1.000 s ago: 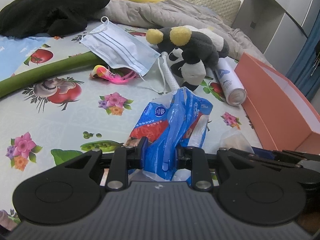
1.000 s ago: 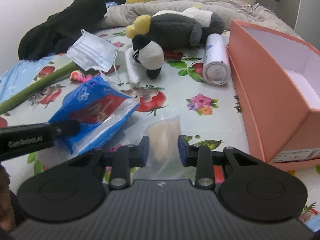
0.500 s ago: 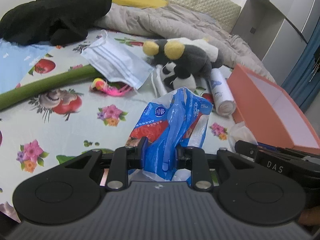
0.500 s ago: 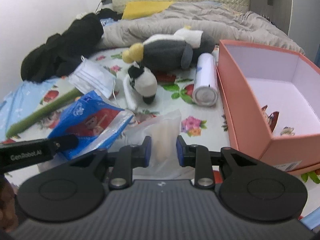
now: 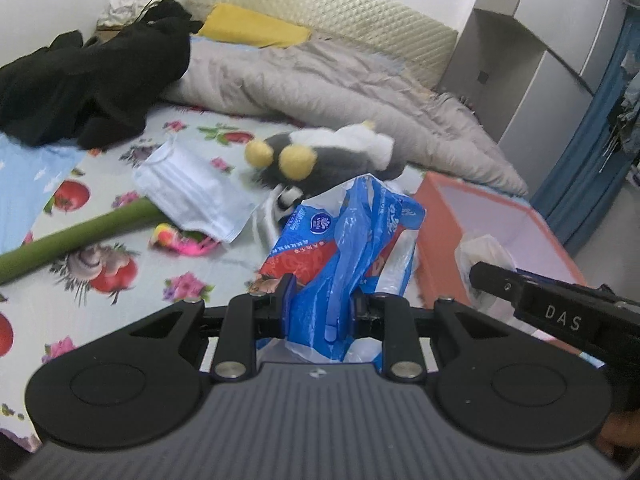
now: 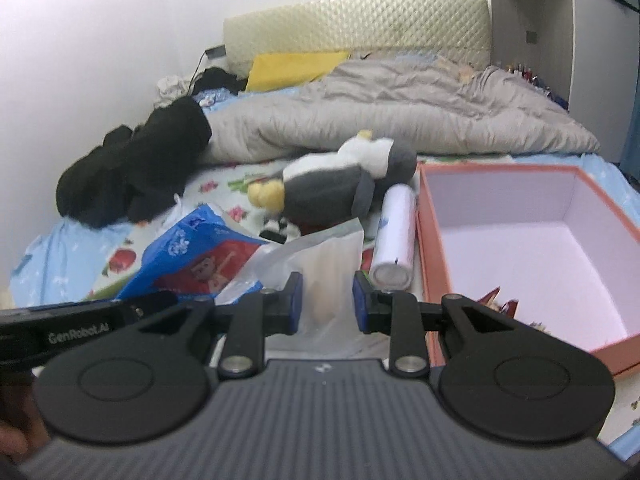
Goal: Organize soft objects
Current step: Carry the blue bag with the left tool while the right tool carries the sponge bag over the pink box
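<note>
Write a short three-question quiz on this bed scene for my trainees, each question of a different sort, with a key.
1. True or false: the left gripper is shut on the blue tissue pack.
2. What does the right gripper hold? A) face mask B) clear plastic bag C) spray can
3. Name the open container to the right of the white spray can.

Key:
1. True.
2. B, the clear plastic bag; the face mask lies on the floral sheet.
3. The pink cardboard box.
</note>
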`<state>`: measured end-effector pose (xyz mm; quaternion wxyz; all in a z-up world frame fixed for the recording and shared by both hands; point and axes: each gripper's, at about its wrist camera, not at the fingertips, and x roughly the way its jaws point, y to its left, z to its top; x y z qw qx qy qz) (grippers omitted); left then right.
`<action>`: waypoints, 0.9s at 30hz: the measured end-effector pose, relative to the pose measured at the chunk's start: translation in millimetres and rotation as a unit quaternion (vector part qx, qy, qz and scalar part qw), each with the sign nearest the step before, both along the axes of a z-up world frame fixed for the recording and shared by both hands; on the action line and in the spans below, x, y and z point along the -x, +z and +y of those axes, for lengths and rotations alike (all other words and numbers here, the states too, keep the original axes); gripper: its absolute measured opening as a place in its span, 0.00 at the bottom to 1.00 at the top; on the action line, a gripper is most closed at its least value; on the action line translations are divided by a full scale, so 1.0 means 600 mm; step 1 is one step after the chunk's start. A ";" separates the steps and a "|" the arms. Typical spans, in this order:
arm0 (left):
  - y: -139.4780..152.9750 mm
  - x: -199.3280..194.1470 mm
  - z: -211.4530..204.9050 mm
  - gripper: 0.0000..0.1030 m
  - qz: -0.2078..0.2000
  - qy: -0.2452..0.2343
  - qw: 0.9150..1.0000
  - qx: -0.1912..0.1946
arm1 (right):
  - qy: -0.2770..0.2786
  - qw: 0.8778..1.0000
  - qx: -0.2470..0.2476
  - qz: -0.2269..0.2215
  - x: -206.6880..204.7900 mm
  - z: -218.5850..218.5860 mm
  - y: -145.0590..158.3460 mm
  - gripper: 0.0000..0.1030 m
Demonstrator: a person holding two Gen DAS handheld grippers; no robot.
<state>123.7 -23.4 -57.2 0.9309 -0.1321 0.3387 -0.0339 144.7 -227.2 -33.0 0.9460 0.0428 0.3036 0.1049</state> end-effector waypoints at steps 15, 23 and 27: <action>0.125 -0.058 -0.080 0.28 -0.044 -0.044 0.998 0.016 | -0.026 0.998 0.010 -0.048 -0.041 -0.084 0.102 0.29; 0.156 -0.127 -0.182 0.28 -0.067 -0.094 0.993 0.028 | -0.066 0.997 0.017 -0.039 -0.079 -0.176 0.103 0.30; 0.151 -0.164 -0.247 0.28 -0.061 -0.123 0.990 0.023 | -0.100 0.995 0.011 -0.008 -0.096 -0.230 0.073 0.31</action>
